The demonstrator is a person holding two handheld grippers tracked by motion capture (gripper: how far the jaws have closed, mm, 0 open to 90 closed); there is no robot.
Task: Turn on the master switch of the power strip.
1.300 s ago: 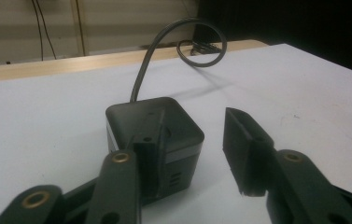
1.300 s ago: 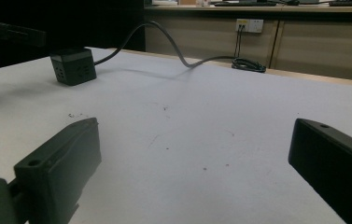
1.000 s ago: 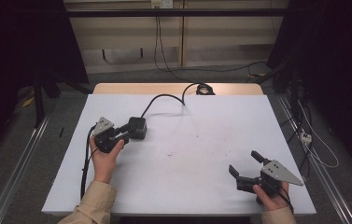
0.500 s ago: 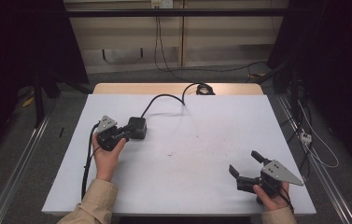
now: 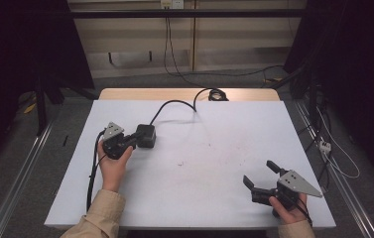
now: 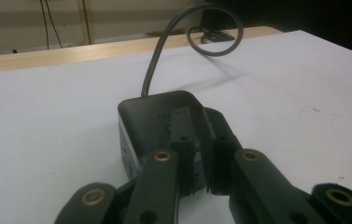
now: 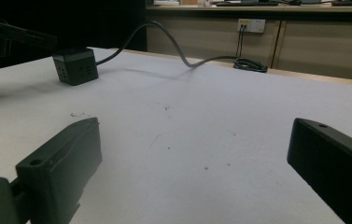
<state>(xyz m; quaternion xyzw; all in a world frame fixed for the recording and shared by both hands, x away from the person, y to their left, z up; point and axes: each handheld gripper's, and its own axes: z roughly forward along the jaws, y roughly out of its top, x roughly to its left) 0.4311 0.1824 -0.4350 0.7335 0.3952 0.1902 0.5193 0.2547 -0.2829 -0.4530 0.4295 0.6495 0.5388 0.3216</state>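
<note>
1. The black power cube point(image 5: 145, 135) sits at the left-centre of the high view on the white counter point(image 5: 214, 198), and its grey cable point(image 5: 174, 105) arcs away toward the upper middle, ending in a coil at the far edge.
2. The left claw point(image 5: 134, 141) is right up against the cube's near-left side. In the left gripper view point(image 6: 197, 154) its jaws have just been closing, and now they stand almost pressed together, with a thin slit between the pads.
3. What sits in that slit? The tips lie over the cube's near top corner point(image 6: 164, 116), but I cannot tell whether they pinch an edge or simply rest on it.
4. My read: the closing marks the start of a grip on the cube, or a nudge to steady it. The body looks too wide for jaws this narrow, so any hold would be on a corner.
5. Lower right of the high view, the right claw point(image 5: 263, 176) hovers low over bare counter, well apart from the cube, jaws spread wide with nothing between them.
6. From the right gripper view, the cube point(image 7: 74, 65) stands in the upper left, socket holes facing the camera.
</note>
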